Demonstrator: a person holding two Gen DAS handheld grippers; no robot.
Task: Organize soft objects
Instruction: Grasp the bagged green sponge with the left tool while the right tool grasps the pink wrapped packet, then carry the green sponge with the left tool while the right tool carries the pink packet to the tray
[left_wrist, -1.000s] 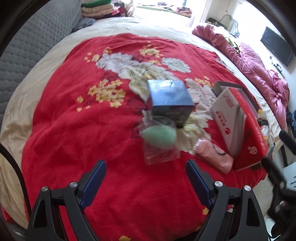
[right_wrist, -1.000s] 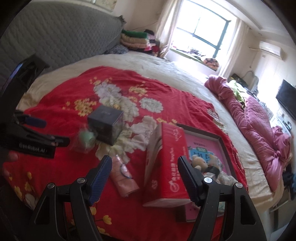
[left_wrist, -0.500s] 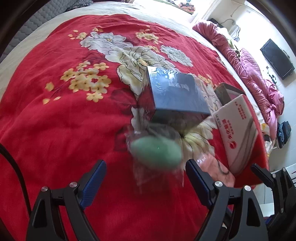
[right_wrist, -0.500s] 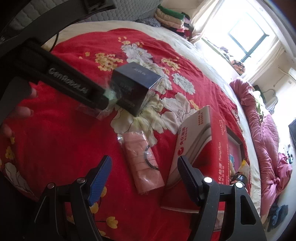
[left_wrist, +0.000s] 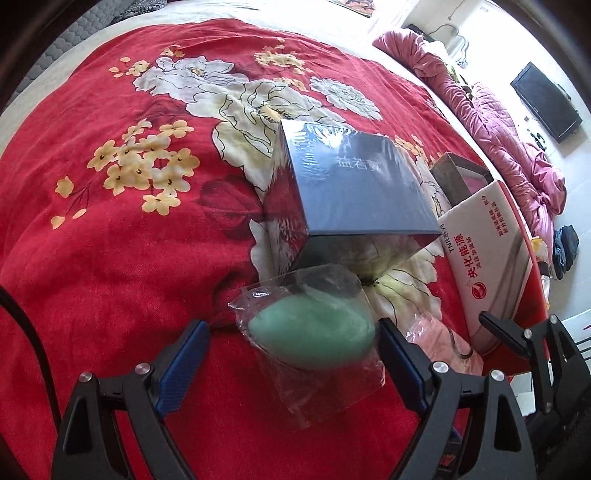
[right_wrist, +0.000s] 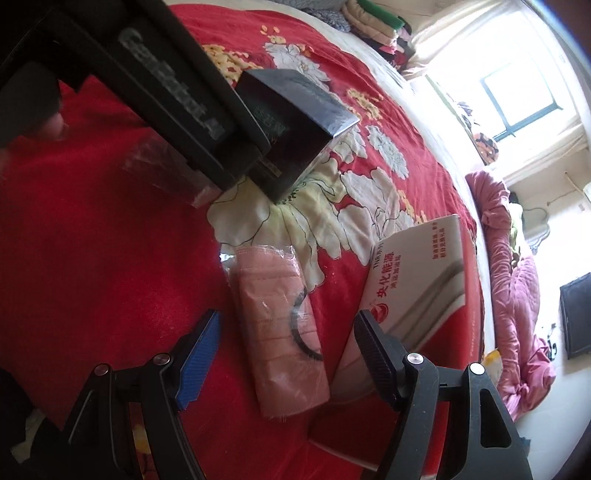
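A green egg-shaped sponge in a clear bag lies on the red floral blanket, just in front of a dark blue box. My left gripper straddles the sponge. Its jaws are opening and the pads do not press on it. In the right wrist view a pink packet in clear wrap, with a black hair tie on it, lies between the wide-apart fingers of my right gripper. The pads stay clear of the packet. One of the left gripper's fingers crosses that view and hides the sponge.
A white and red carton stands on its side just right of the pink packet. Behind it sits an open framed box. A pink quilt is bunched along the bed's far side. Folded clothes are stacked near the headboard.
Both grippers have come down toward the bed. The left one closed in on the green sponge, now between its fingers. The right one rolled and dropped over the pink packet.
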